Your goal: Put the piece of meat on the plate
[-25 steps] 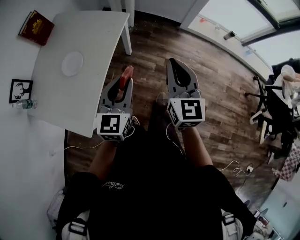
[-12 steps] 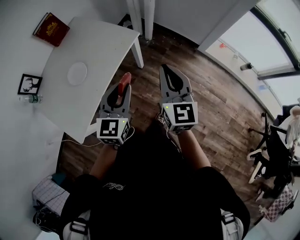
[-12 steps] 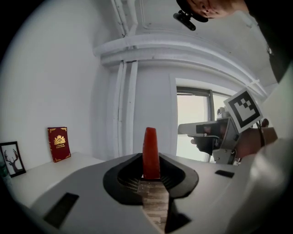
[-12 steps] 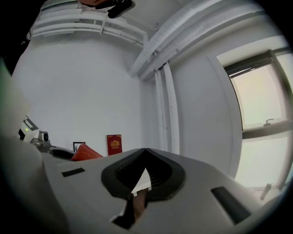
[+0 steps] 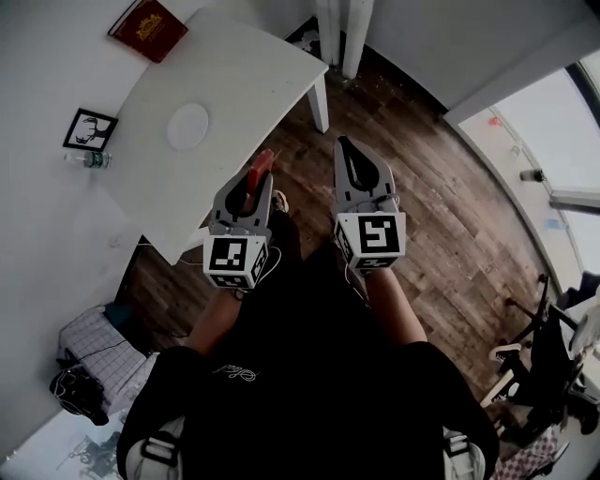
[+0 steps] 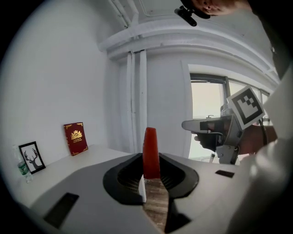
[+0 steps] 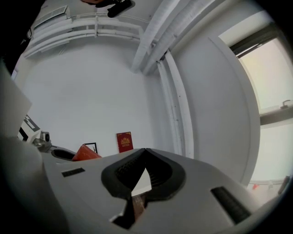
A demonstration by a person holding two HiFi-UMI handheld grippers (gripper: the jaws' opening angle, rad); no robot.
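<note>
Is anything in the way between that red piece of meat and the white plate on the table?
Nothing visible. The meat, pinched in the left claw, hangs just off the table; the top between it and the plate is bare. The book, framed picture and bottle stand along the wall beyond.

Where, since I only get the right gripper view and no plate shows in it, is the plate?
Observer: The plate lies on the white table, ahead and left of both grippers in the head view.
Operator: Is the meat properly gripped?
Observer: Yes. The left gripper is shut on the piece of meat, which sticks out upright past the tips.
Operator: Is the plate free?
Observer: Nothing lies on it. The nearest small thing is a bottle by the wall.
</note>
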